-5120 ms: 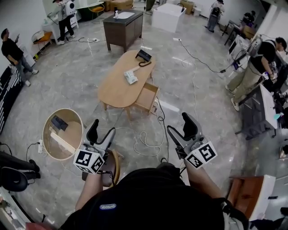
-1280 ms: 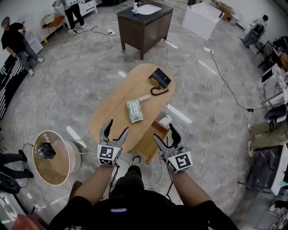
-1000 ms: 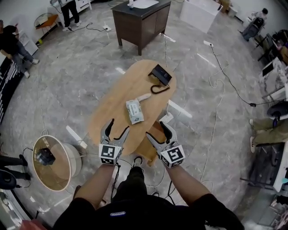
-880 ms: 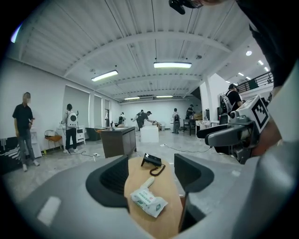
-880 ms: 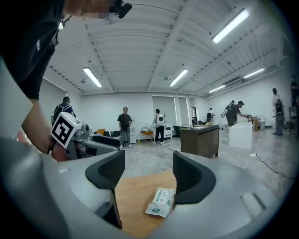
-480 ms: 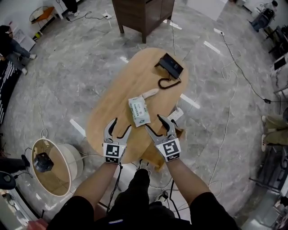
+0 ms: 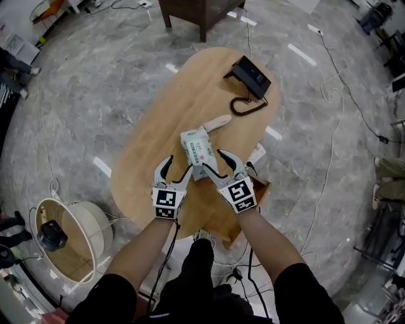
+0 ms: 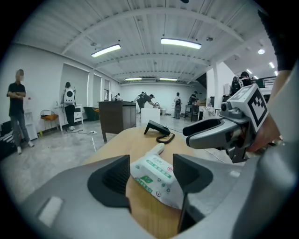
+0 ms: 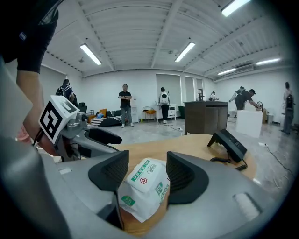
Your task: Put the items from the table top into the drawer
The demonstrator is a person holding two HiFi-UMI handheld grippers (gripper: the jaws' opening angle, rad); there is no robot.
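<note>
A white and green tissue pack [image 7: 199, 150] lies mid-table on the oval wooden table [image 7: 158, 126]. Beyond it are a pale stick-shaped item [image 7: 217, 122] and a black desk phone [image 7: 253, 74] with a coiled cord. The open wooden drawer [image 7: 258, 192] juts from the table's right side. My left gripper [image 7: 178, 169] is open at the pack's near left end. My right gripper [image 7: 214, 163] is open, its jaws either side of the pack's near end. The pack [image 8: 156, 175] shows between the left gripper [image 8: 150, 175] jaws and the pack [image 9: 142, 186] between the right gripper [image 9: 147, 175] jaws.
A dark cabinet [image 7: 190, 9] stands beyond the table's far end. A round fan-like object [image 7: 69, 231] sits on the floor at lower left. Cables [image 7: 329, 126] and a white power strip [image 7: 256, 154] lie on the floor to the right. People stand far off in the room.
The person has walked up to the table. Both grippers have moved forward over its near edge and now flank the tissue pack, jaws still open.
</note>
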